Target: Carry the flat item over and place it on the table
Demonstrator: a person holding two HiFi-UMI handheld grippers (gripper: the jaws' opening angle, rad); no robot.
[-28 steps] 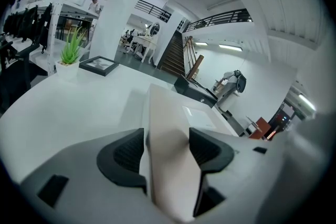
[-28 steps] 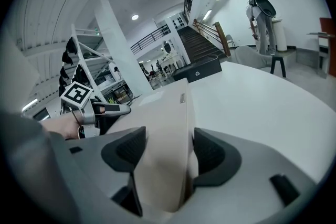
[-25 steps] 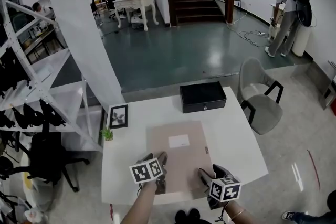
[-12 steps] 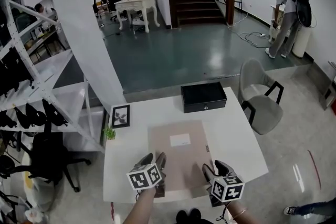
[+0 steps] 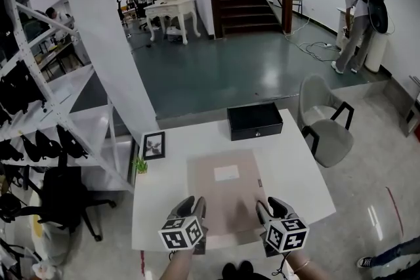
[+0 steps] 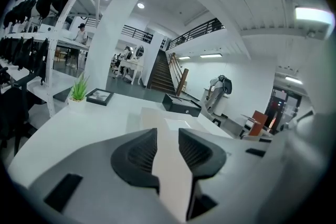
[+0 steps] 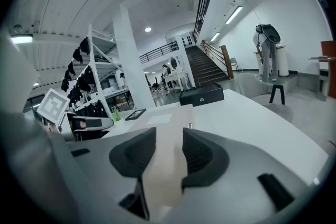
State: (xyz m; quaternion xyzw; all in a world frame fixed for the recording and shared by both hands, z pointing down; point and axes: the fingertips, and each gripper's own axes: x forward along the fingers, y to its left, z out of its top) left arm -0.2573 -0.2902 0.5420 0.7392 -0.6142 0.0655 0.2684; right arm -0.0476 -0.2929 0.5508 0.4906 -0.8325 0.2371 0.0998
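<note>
Found the folder (image 5: 226,190) lying flat in the middle of the white table (image 5: 164,193), well short of the black box (image 5: 254,120) at the far side. Had the left gripper (image 5: 194,203) and the right gripper (image 5: 270,205) both on its near edge. Had just been closing the jaws of both, and ended up pinching that thin edge at two spots, left and right. Looked like a shallow bite though, with only the rim caught between the pads. Could easily have slipped out of one grip on the lift, then swung down off the other and bent or dropped. Might also have sagged, held along one edge only, and dragged its far end across the table. Would have risked buckling it too by pulling the grips apart or tilting them unevenly. Needed an eye on the box, the frame (image 5: 153,145) and the little plant (image 5: 140,165) as well, in case of a low swing.
</note>
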